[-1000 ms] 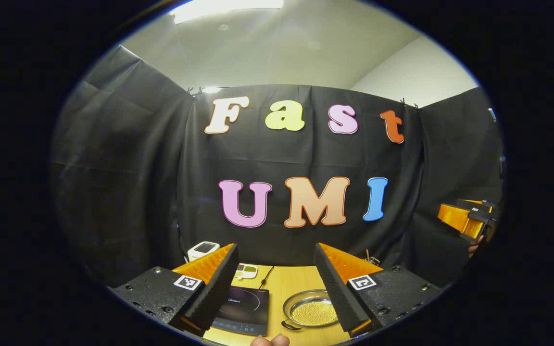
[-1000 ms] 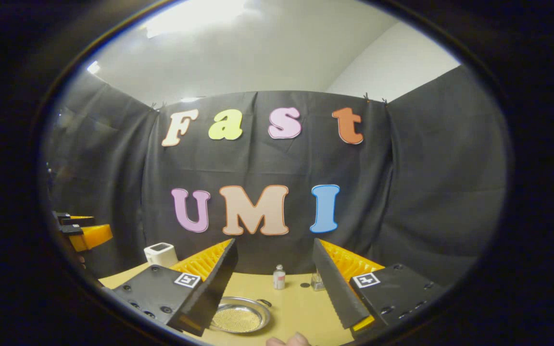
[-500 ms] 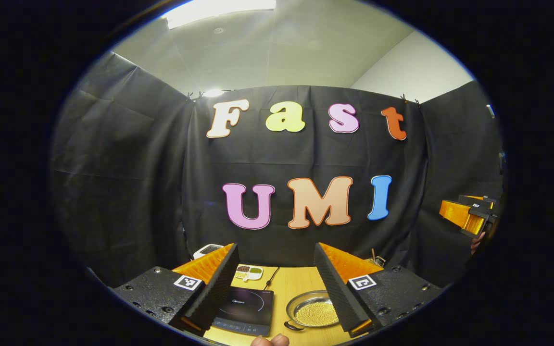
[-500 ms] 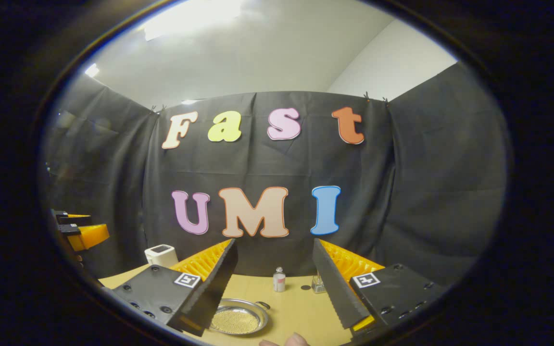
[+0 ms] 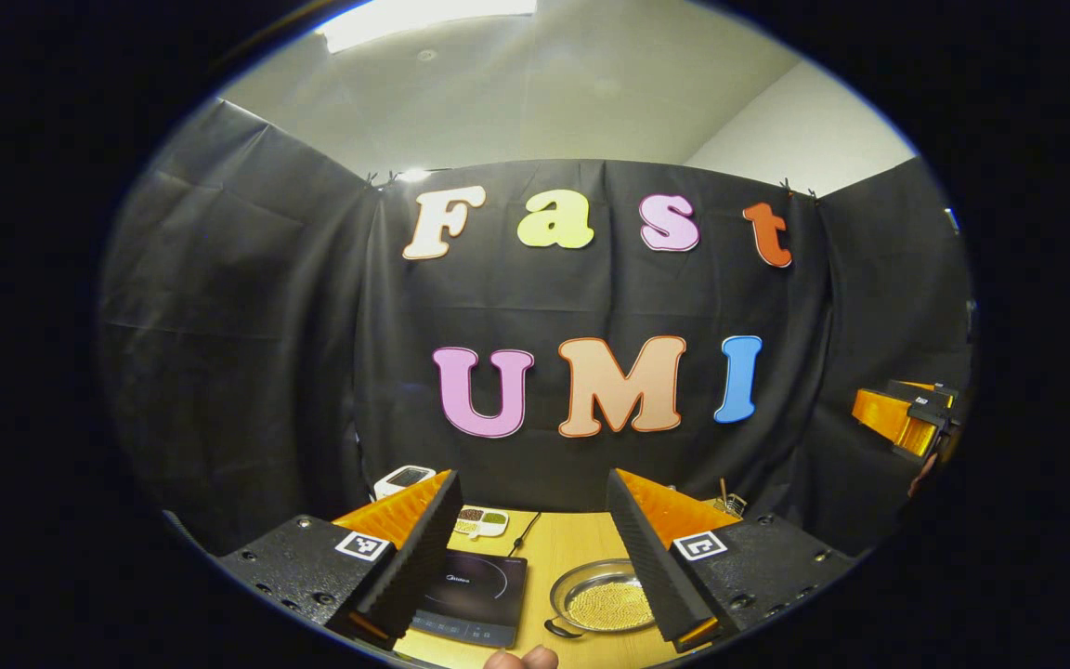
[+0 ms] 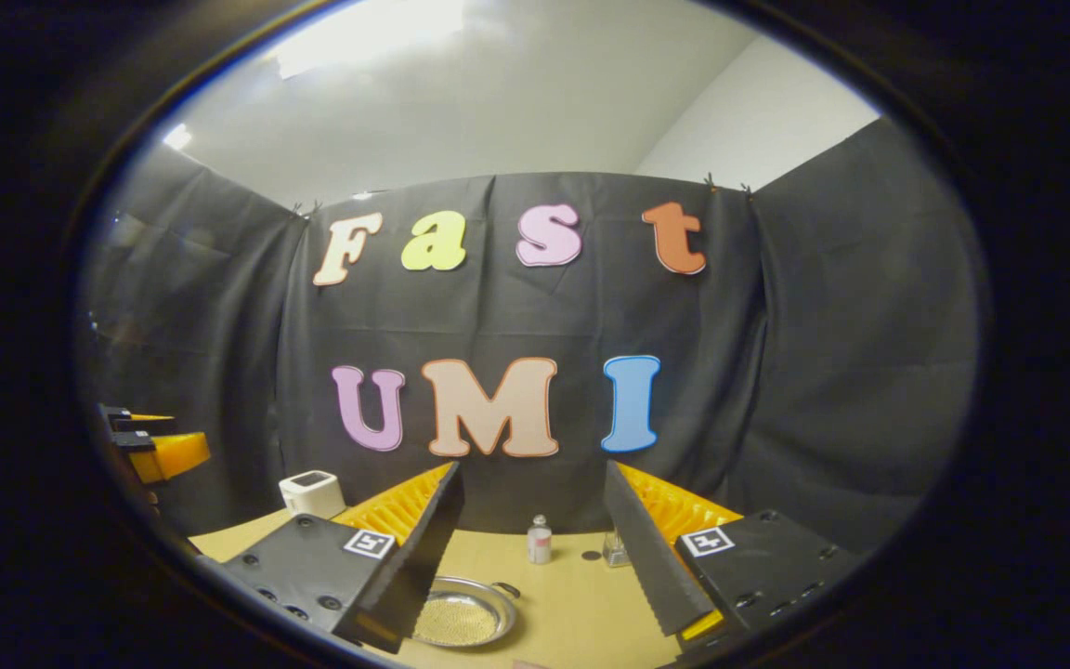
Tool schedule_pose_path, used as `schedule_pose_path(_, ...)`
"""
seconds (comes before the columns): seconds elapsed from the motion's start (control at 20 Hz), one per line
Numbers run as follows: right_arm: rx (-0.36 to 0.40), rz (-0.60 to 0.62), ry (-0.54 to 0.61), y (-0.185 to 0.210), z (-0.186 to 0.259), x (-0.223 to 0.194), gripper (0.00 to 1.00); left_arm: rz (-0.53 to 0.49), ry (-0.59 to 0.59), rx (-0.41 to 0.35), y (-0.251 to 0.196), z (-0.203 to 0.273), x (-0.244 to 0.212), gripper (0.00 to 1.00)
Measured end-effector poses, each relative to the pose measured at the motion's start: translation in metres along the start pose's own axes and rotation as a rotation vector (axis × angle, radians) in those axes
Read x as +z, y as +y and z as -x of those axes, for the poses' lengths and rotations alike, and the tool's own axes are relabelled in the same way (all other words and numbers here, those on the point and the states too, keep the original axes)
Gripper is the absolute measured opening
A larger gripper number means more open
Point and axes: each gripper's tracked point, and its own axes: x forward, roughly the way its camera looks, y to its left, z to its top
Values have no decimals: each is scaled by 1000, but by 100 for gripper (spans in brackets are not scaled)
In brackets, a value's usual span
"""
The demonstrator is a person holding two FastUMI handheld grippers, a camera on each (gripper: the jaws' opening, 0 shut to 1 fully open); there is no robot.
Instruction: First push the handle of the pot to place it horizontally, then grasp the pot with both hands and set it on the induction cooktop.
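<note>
A shallow metal pot [image 5: 602, 601] with pale grains inside stands on the wooden table [image 5: 574, 544], a dark loop handle [image 5: 559, 629] at its near left. To its left lies the black induction cooktop [image 5: 476, 602]. My left gripper [image 5: 531, 476] hovers open, high above both, holding nothing. In the right gripper view the pot [image 6: 461, 619] sits low between the fingers, its other handle [image 6: 505, 588] at the far right. My right gripper [image 6: 532, 466] is open and holds nothing. The right gripper [image 5: 906, 418] shows far right in the left gripper view, the left gripper [image 6: 159, 452] far left in the right gripper view.
A white device [image 5: 404, 479], a small dish of beans [image 5: 481, 521] and a cable [image 5: 526, 531] lie behind the cooktop. A small bottle [image 6: 540, 541] and a glass item [image 6: 616, 549] stand behind the pot. A thumb [image 5: 521, 659] shows at the bottom edge.
Both grippers stay open and high, with only slight drift. The cooktop and pot shift a little in the left gripper view. The thumb at the bottom of the right gripper view has slipped out of sight.
</note>
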Motion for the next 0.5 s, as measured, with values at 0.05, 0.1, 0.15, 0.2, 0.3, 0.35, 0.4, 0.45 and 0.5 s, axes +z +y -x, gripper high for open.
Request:
schedule_pose_path(0.05, 2, 4, 0, 1, 1, -1, 93, 0, 0, 1, 0, -1, -1, 95)
schedule_pose_path(0.1, 7, 8, 2, 2, -1, -2, 80, -1, 1, 3, 0, -1, -1, 95)
schedule_pose_path(0.15, 9, 13, 5, 3, -2, -5, 75, -3, 2, 4, 0, -1, -2, 95)
schedule_pose_path(0.2, 8, 19, 9, 3, -4, -8, 63, -5, 2, 6, 0, -2, -2, 92)
schedule_pose_path(0.3, 15, 19, 15, 8, -7, -13, 43, -4, -3, 11, 1, -3, -1, 92)
schedule_pose_path(0.35, 18, 15, 15, 9, -8, -14, 35, -4, -2, 14, 2, -2, -2, 92)
schedule_pose_path(0.4, 43, 0, 17, 15, -9, -17, 21, -3, -5, 18, 4, -2, -2, 92)
schedule_pose_path(0.45, 69, -16, 26, 24, -9, -23, 15, -1, -5, 23, 5, -1, -2, 92)
schedule_pose_path(0.5, 52, -15, 38, 22, -17, -34, 20, 0, -3, 28, 7, 0, -3, 92)
